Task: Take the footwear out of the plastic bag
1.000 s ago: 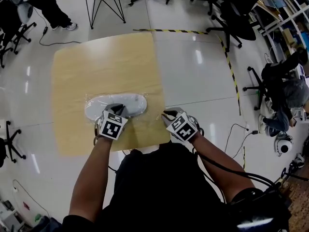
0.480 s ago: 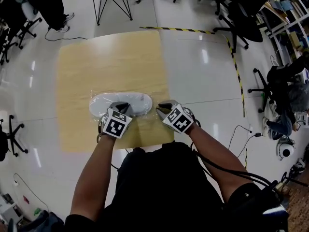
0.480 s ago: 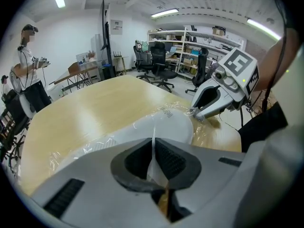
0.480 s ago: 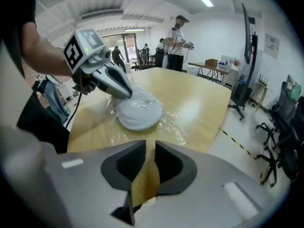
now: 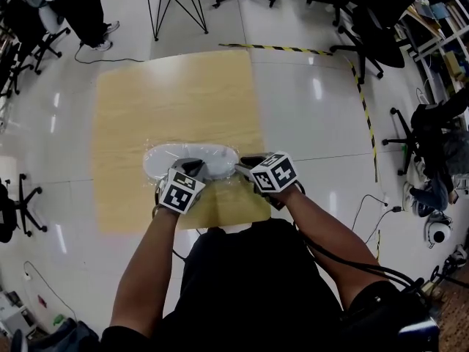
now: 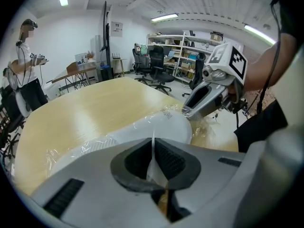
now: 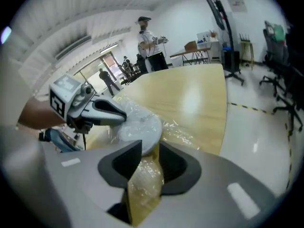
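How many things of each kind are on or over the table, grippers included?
Shoe: 1
Bag: 1
Grippers: 2; left gripper just closing on the bag, right gripper just opening, bag film between its jaws
Total: 4

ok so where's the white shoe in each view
Head view: the white shoe lies at picture centre, by the near edge of the wooden table.
Left gripper view: centre, slightly right.
Right gripper view: left of centre, inside the clear plastic bag.
Shared landmark: the wooden table's pale top shows under the shoe in all three views.
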Demonstrator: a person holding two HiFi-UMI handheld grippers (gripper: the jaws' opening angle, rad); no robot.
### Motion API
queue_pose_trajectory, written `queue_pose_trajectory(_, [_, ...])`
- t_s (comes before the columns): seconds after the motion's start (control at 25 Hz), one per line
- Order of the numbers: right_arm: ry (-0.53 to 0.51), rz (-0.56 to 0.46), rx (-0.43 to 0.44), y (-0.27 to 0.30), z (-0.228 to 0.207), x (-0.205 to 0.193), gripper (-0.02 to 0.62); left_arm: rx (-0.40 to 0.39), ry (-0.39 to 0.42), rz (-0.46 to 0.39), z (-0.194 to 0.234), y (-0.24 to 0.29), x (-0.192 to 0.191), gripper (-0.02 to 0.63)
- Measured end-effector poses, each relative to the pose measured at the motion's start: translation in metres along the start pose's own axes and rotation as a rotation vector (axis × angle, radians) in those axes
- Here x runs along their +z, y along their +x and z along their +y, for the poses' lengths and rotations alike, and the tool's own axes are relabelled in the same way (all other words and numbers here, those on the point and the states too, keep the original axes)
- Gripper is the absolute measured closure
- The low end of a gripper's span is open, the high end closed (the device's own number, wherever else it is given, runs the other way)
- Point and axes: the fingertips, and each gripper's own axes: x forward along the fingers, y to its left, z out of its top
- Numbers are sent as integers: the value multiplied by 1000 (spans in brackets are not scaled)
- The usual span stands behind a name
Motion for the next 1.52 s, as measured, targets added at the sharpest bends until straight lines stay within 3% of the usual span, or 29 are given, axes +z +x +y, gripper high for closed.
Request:
queue_pose_trajectory(0.2, [157, 7, 58, 15, 1, 2, 479, -13, -8, -14, 1, -3, -1, 581])
queue_pose_trajectory(0.52, [254, -55, 151, -1, -2, 5, 542, 21, -16, -65, 7, -19, 5, 561])
queue_pose_trajectory(0.64, [280, -61, 144, -15, -13, -3, 548, 93, -73, -128, 25, -47, 5, 475])
queue_pose_trajectory(0.72, [253, -57, 132, -20, -13, -5, 548, 149, -127, -143, 43, -67, -4, 335])
queue_pose_trajectory(0.8, [220, -40, 89, -18, -15, -5, 545, 200, -162, -161, 63, -86, -14, 413])
queue_pose_trajectory(0.92, [210, -27, 53, -13, -18, -4, 541, 245, -201, -144, 93, -104, -31, 402])
queue_pose_trajectory(1.04, [201, -24, 47, -14, -19, -3, 540, 271, -167, 65, 113, -101, -70, 392])
queue_pose_trajectory(1.12, [188, -22, 37, -14, -17, 0, 538, 260, -179, 156, 119, -97, -90, 389])
queue_pose_trajectory(1.32, [162, -21, 17, -13, -16, 7, 538, 224, -259, 148, 120, -87, -101, 461])
queue_pose_trajectory(1.52, [181, -46, -10, -21, -30, 9, 541, 205, -249, 153, 116, -81, -103, 510])
